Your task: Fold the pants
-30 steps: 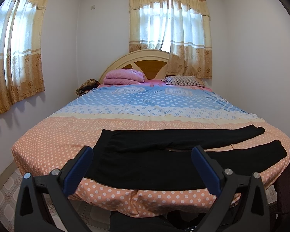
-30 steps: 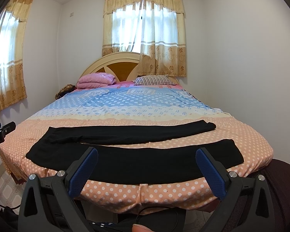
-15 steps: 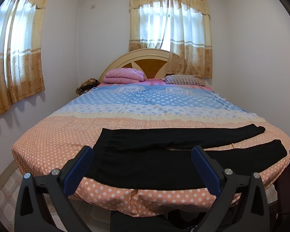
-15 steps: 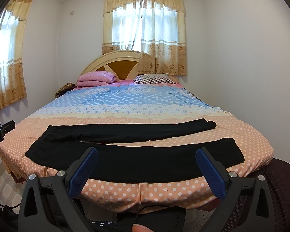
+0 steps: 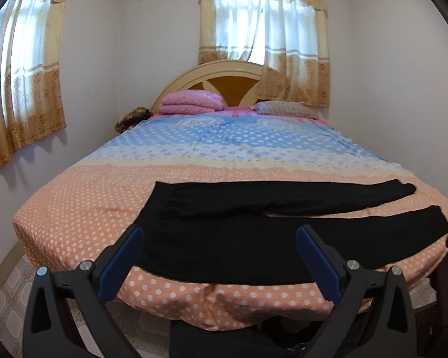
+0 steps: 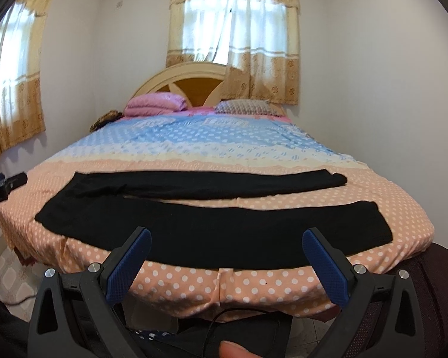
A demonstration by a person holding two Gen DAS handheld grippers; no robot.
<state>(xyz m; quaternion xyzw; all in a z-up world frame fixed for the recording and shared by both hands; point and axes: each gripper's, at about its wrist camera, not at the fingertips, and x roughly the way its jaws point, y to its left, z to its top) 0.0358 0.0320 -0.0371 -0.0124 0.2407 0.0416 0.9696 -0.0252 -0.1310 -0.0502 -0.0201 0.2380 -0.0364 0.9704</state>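
Observation:
Black pants [image 5: 254,223] lie flat across the foot of the bed, waist at the left, both legs stretched to the right with a gap between them. They also show in the right wrist view [image 6: 212,223]. My left gripper [image 5: 219,234] is open and empty, in front of the bed's near edge, facing the waist and the near leg. My right gripper [image 6: 227,237] is open and empty, in front of the near edge, facing the middle of the near leg. Neither touches the pants.
The bed has an orange dotted cover [image 5: 83,208] at the foot and blue [image 5: 224,143] further back. A pink folded blanket [image 5: 191,101] and a striped pillow [image 5: 283,109] lie by the headboard. Tiled floor [image 5: 6,292] is at the left. The left gripper's tip [image 6: 3,186] shows in the right wrist view.
Both grippers have moved slightly closer to the bed's edge, and the right view has lowered a little. The pants have not moved. Both grippers stay open.

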